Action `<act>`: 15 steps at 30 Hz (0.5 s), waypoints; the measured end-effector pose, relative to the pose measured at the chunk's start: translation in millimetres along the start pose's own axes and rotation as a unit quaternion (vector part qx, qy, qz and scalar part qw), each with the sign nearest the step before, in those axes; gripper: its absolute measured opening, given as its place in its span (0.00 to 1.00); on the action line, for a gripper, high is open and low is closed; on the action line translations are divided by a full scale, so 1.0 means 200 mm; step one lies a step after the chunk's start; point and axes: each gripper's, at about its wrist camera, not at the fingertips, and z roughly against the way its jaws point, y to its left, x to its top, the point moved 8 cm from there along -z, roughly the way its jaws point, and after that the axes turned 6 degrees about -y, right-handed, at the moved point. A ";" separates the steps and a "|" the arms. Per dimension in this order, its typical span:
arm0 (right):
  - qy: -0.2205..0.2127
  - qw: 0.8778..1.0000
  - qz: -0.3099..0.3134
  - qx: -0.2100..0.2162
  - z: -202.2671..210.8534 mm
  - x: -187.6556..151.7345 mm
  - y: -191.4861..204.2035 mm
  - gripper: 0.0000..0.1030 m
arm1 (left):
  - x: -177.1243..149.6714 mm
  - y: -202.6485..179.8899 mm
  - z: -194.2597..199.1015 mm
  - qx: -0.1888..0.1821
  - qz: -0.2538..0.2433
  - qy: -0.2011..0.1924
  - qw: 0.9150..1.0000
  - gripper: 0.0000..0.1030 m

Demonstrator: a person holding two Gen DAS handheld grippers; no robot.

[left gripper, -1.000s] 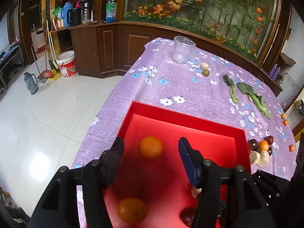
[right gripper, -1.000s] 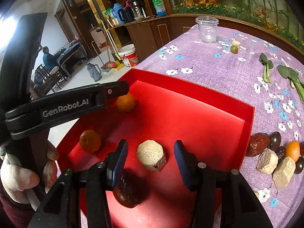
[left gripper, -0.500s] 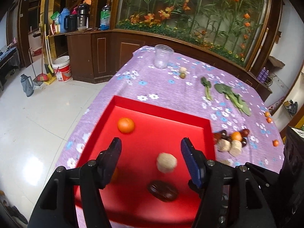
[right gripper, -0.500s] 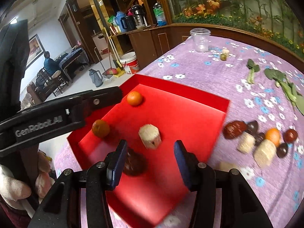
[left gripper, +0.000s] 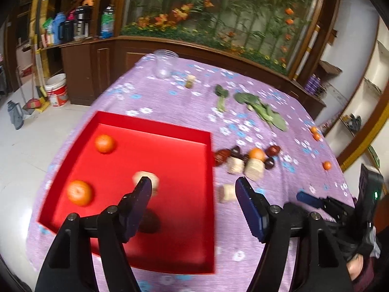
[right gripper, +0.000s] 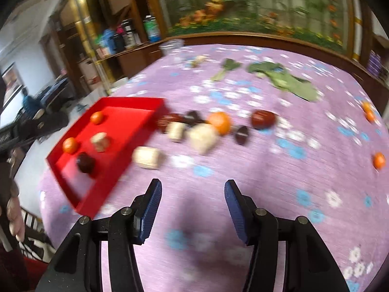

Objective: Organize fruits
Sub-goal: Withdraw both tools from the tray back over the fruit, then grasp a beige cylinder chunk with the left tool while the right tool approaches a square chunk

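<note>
A red tray (left gripper: 170,131) (right gripper: 114,102) on the purple flowered cloth holds two oranges (left gripper: 104,143) (left gripper: 79,192), a beige chunk (left gripper: 145,180) and a dark fruit (right gripper: 85,162). Right of the tray lies a cluster: an orange (left gripper: 257,153) (right gripper: 219,122), beige chunks (left gripper: 254,169) (right gripper: 203,137), dark red fruits (right gripper: 263,119). One beige chunk (right gripper: 147,157) lies apart near the tray. My left gripper (left gripper: 192,192) is open and empty above the tray's right edge. My right gripper (right gripper: 192,194) is open and empty above bare cloth, short of the cluster.
Green leafy vegetables (left gripper: 262,108) (right gripper: 284,80) and a clear glass jar (left gripper: 165,64) lie farther back. Small oranges (right gripper: 379,160) (left gripper: 327,165) sit near the table's right edge. Wooden cabinets and a tiled floor are to the left.
Both grippers have pulled back and swung right. The right gripper has left the tray and now hangs over the cloth; the left now straddles the tray's right edge. Both views are motion-blurred.
</note>
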 end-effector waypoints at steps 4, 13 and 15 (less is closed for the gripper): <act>-0.005 1.000 -0.028 -0.004 0.00 0.02 -0.11 0.57 | -0.07 -0.13 -0.06 -0.018 -0.025 0.016 0.999 0.68; -0.005 0.998 -0.046 0.048 -0.11 0.10 -0.09 0.57 | -0.18 -0.35 -0.25 -0.042 -0.075 0.046 0.995 0.68; 0.001 0.997 -0.047 0.064 -0.15 0.12 -0.07 0.57 | -0.20 -0.37 -0.28 -0.045 -0.080 0.050 0.995 0.68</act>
